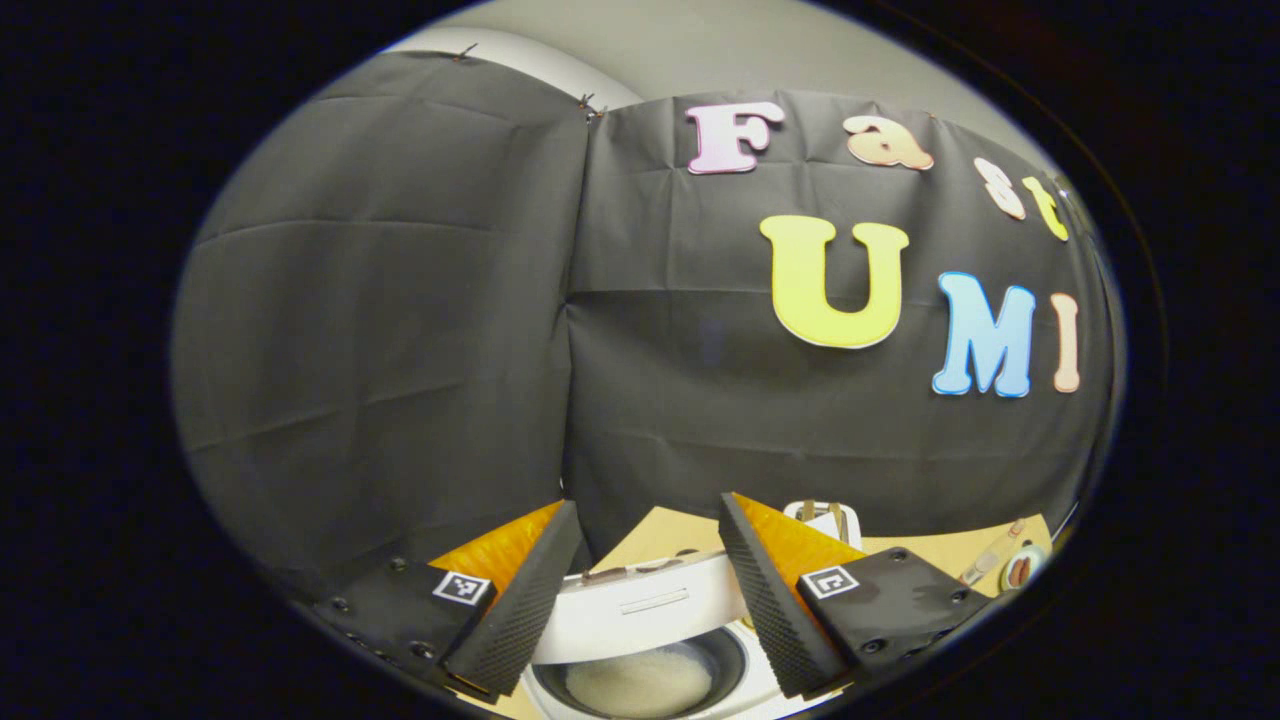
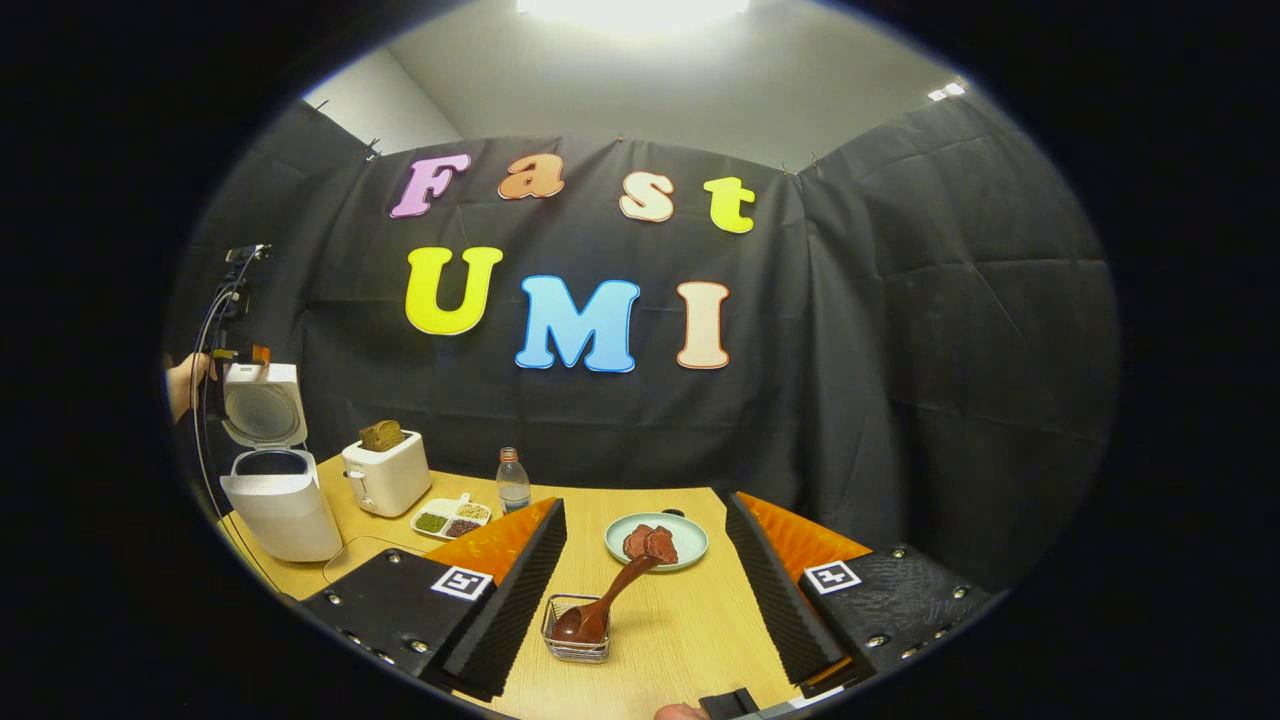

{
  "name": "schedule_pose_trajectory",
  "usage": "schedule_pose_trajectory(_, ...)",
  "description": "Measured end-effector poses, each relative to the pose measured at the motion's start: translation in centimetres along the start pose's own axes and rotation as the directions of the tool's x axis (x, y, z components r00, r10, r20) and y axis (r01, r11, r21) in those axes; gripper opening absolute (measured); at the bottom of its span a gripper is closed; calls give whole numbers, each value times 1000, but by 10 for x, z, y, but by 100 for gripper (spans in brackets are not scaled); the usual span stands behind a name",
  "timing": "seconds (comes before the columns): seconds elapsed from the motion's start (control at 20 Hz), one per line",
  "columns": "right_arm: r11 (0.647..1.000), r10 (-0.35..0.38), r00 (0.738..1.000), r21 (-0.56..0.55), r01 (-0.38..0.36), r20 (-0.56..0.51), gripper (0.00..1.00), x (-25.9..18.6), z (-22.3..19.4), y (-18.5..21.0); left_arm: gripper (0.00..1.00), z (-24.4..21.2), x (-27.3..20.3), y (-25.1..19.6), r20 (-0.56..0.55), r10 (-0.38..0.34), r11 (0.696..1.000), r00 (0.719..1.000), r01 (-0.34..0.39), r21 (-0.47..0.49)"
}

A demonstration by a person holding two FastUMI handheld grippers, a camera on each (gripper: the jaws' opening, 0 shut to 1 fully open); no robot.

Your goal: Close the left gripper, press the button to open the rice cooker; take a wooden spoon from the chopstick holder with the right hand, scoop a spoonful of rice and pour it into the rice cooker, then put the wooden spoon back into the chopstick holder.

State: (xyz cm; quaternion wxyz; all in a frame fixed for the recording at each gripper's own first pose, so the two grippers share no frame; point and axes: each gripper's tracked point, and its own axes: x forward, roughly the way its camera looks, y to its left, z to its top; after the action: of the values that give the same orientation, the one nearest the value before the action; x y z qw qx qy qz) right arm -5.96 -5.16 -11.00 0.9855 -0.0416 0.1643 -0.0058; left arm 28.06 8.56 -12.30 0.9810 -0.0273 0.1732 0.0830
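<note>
Wooden spoon (image 2: 610, 600) leans in chopstick holder (image 2: 577, 630), low centre, bare tabletop (image 2: 690, 620) around; right hand-held gripper (image 2: 645, 590) released. Rice cooker (image 2: 272, 480) lid up; left hand-held gripper (image 1: 645, 600) released.

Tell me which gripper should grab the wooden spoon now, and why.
Right. The right gripper is open, with the wooden spoon in the chopstick holder lying between its fingers. The left gripper is over the open rice cooker.

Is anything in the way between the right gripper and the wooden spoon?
Nothing visible: the right hand-held gripper is open, and the wooden spoon leans in the chopstick holder straight ahead, with bare table around.
</note>
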Motion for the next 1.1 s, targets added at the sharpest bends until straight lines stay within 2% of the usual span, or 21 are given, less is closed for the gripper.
schedule_pose_trajectory(0.1, 1000, 12, 1000, 1, -12, 0, 98, -2, 0, -3, 94, -13, -13, -8, -14, -9, 1000, 1000, 9, -1)
schedule_pose_trajectory(0.2, 1000, 24, 1000, 2, -24, -3, 98, -2, -2, -6, 96, -27, -22, -14, -31, -15, 1000, 999, 15, -2)
schedule_pose_trajectory(0.3, 999, 35, 999, -2, -35, -8, 98, -5, -4, -9, 94, -39, -30, -18, -47, -17, 1000, 999, 17, -3)
schedule_pose_trajectory(0.4, 999, 42, 999, -6, -42, -8, 98, -5, -5, -13, 96, -54, -38, -23, -66, -15, 1000, 998, 15, -6)
schedule_pose_trajectory(0.55, 999, 53, 998, -4, -53, -14, 98, -7, -10, -18, 94, -76, -47, -26, -101, -16, 1000, 995, 15, -11)
schedule_pose_trajectory(0.6, 998, 55, 998, -3, -55, -17, 98, -7, -12, -19, 96, -83, -50, -28, -115, -17, 1000, 993, 15, -15)
schedule_pose_trajectory(0.75, 998, 58, 998, -3, -58, -29, 98, -9, -18, -25, 96, -107, -55, -33, -152, -15, 1000, 988, 12, -23)
schedule_pose_trajectory(0.95, 998, 58, 998, 3, -58, -35, 98, -11, -21, -33, 94, -133, -61, -40, -181, -2, 1000, 983, 5, 17)
schedule_pose_trajectory(1.1, 998, 61, 997, 12, -60, -43, 98, -13, -26, -34, 97, -151, -61, -42, -216, 5, 1000, 976, 2, 29)
